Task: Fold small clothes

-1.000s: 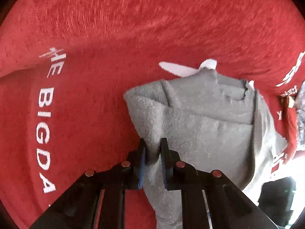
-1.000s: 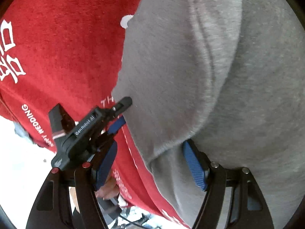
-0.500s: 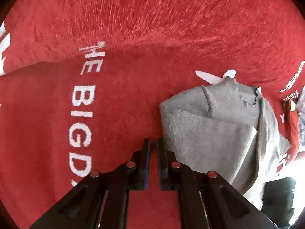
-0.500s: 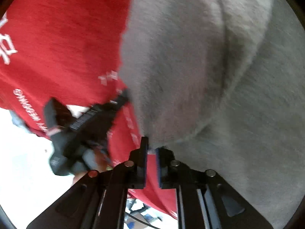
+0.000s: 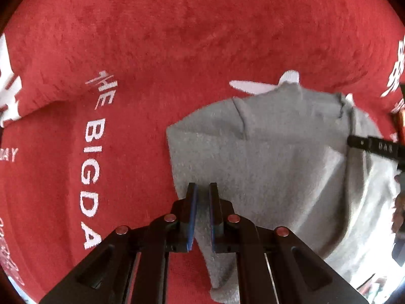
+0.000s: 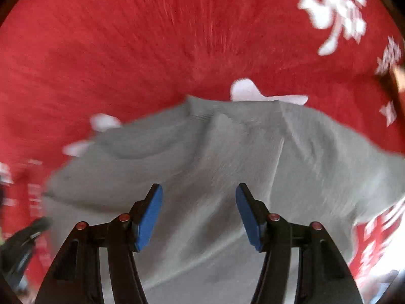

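So the big red printed cloth (image 5: 177, 38) was the base, just one. On it lay one gray garment (image 5: 265, 164), partly folded. A second earlier my left gripper (image 5: 201, 190) was pinching its edge; it had since let go and sat closed and empty over that edge. My right gripper (image 6: 198, 190) was opening above the gray, nothing between. Fold dropped, another probably due.

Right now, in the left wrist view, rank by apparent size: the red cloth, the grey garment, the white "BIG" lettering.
1. red cloth, fills most of the view.
2. grey garment, covers the lower right.
3. "BIG" lettering, a narrow strip at left.
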Tool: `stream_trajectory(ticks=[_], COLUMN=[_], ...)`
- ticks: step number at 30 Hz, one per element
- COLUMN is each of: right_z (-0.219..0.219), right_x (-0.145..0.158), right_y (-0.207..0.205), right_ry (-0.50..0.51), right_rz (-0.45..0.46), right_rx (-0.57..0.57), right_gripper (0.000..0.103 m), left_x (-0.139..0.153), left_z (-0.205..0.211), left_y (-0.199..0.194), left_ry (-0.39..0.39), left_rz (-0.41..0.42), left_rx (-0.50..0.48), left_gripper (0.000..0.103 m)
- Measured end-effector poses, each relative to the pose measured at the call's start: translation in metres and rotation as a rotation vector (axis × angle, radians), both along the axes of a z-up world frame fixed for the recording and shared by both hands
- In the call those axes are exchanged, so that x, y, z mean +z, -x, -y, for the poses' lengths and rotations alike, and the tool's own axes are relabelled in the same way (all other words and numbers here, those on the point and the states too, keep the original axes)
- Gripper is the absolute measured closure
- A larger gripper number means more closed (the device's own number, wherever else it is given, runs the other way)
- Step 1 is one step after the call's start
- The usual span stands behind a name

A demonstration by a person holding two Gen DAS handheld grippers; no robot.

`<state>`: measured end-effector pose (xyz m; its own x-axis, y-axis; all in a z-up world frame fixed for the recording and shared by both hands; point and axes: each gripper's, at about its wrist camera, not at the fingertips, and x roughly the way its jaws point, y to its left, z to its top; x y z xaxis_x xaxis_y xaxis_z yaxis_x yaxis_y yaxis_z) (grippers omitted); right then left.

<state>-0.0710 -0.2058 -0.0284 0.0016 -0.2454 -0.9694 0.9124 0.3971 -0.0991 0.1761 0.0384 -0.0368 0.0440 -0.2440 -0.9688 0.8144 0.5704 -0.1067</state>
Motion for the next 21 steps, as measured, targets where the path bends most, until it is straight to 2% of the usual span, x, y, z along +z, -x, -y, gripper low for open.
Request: stream_trajectory(ticks=[1, 2, 3, 4, 6, 8, 11, 12, 14, 15, 17, 19, 21], right_z=[0.001, 0.000, -0.001, -0.001, -0.006, -0.012, -0.026, -0.034, -0.045, -0.053, -0.060, -0.056, -0.044], right_x=[-0.002, 0.001, 0.008, 0.021, 0.042, 0.049, 0.030, 0.017, 0.002, -0.002, 0.002, 0.007, 0.005], right_y=[-0.001, 0.000, 0.005, 0.020, 0.061, 0.102, 0.176, 0.200, 0.221, 0.231, 0.237, 0.235, 0.232], right_ry=[0.010, 0.034, 0.049, 0.049, 0.064, 0.067, -0.035, -0.098, -0.160, -0.168, -0.169, -0.163, -0.178], right_rz=[0.005, 0.005, 0.017, 0.118, 0.283, 0.393, 0.546, 0.592, 0.662, 0.734, 0.782, 0.812, 0.768], right_rx=[0.014, 0.028, 0.031, 0.003, -0.057, -0.123, -0.331, -0.426, -0.540, -0.583, -0.611, -0.581, -0.568], right_gripper=[0.047, 0.060, 0.091, 0.092, 0.092, 0.092, 0.087, 0.084, 0.065, 0.057, 0.050, 0.042, 0.042], left_x=[0.000, 0.000, 0.000, 0.000, -0.001, -0.001, 0.000, -0.001, 0.000, 0.001, 0.007, 0.011, 0.010], left_z=[0.001, 0.002, 0.003, 0.004, 0.004, 0.003, 0.001, 0.007, 0.013, 0.016, 0.018, 0.021, 0.026], left_y=[0.004, 0.006, 0.007, 0.006, 0.004, 0.002, 0.002, 0.009, 0.011, 0.012, 0.008, 0.005, 0.004], left_ry=[0.000, -0.006, -0.009, -0.011, -0.007, -0.005, -0.018, -0.025, -0.044, -0.048, -0.040, -0.028, -0.042], left_rz=[0.029, 0.039, 0.045, 0.041, 0.027, 0.024, 0.047, 0.056, 0.057, 0.051, 0.034, 0.040, 0.049], left_rx=[-0.009, -0.014, -0.016, -0.016, -0.011, -0.009, -0.018, -0.019, -0.012, -0.006, 0.007, 0.007, 0.001], left_gripper=[0.093, 0.093, 0.093, 0.093, 0.093, 0.093, 0.093, 0.093, 0.093, 0.093, 0.093, 0.093, 0.093])
